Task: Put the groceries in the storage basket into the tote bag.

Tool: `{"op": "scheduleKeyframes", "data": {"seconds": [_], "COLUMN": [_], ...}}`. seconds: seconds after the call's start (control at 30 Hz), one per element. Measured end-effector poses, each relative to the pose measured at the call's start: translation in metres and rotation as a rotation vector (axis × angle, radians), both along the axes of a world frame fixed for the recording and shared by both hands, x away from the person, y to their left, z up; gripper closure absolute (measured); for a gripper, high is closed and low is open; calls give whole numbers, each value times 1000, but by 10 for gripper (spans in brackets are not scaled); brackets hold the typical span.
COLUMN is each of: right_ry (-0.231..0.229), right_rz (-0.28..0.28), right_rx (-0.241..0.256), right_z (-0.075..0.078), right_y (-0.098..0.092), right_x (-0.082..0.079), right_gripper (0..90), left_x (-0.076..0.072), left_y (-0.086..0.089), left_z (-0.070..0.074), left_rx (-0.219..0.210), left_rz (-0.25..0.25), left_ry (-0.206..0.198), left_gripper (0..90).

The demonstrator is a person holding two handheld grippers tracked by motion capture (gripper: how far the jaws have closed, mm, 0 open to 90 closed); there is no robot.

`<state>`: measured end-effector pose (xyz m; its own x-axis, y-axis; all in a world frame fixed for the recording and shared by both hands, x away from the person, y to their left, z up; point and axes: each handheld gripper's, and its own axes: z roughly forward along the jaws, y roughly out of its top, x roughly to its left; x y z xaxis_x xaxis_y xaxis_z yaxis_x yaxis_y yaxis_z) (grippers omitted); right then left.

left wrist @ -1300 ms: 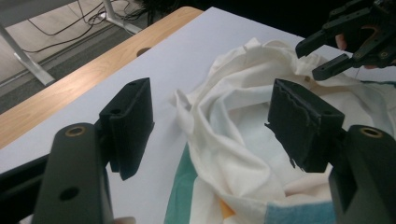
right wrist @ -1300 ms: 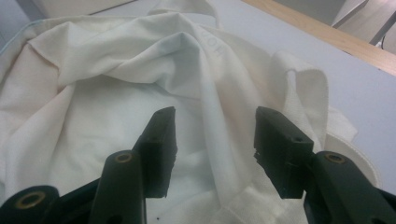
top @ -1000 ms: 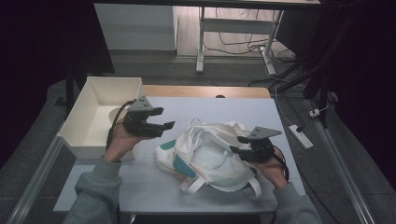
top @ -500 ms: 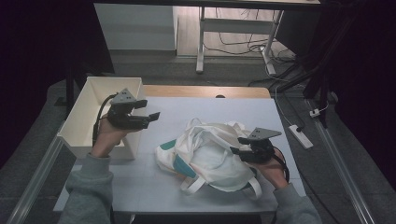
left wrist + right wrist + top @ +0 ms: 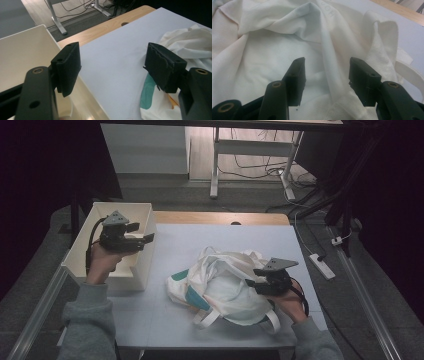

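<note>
Bag: crumpled white cloth tote bag (image 5: 227, 285) with teal print was laid mid-table; its contents were hidden.
Lettering: faint, unreadable.
Left gripper (image 5: 112, 67): held wide apart, empty, above white box (image 5: 100, 265).
Right gripper (image 5: 325, 75): parted over the cloth, nothing clamped.

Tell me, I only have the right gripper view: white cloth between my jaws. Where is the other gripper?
Observer: The left gripper is over the near corner of the white box at the table's left side, jaws wide open, nothing between them.
Operator: What is this cloth, then?
Observer: A white cloth bag with green patches and strap handles, crumpled in the middle of the table.
Operator: Is my gripper holding it?
Observer: No. The right gripper has its jaws open on either side of a raised fold, not closed on it.
</note>
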<state>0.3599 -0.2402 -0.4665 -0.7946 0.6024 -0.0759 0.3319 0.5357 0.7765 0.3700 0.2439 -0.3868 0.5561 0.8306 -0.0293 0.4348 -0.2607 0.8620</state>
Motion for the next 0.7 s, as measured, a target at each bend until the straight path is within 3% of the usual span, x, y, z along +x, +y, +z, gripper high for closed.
{"op": "scheduleKeyframes", "data": {"seconds": [0.27,0.43,0.57,0.7], "right_ry": [9,6,11,13], "right_rz": [1,-1,0,2], "right_rx": [-13,-16,-20,-24], "right_z": [-3,-4,-5,-6], "right_y": [1,0,1,2], "right_x": [1,1,1,1], "right_gripper": [466,465,464,464], "left_x": [3,6,8,9], "left_y": [20,29,37,47], "left_z": [-3,-6,-10,-14], "left_rx": [-15,0,18,2], "left_rz": [64,108,129,153], "left_ry": [8,16,37,56], "left_gripper": [288,279,265,249]}}
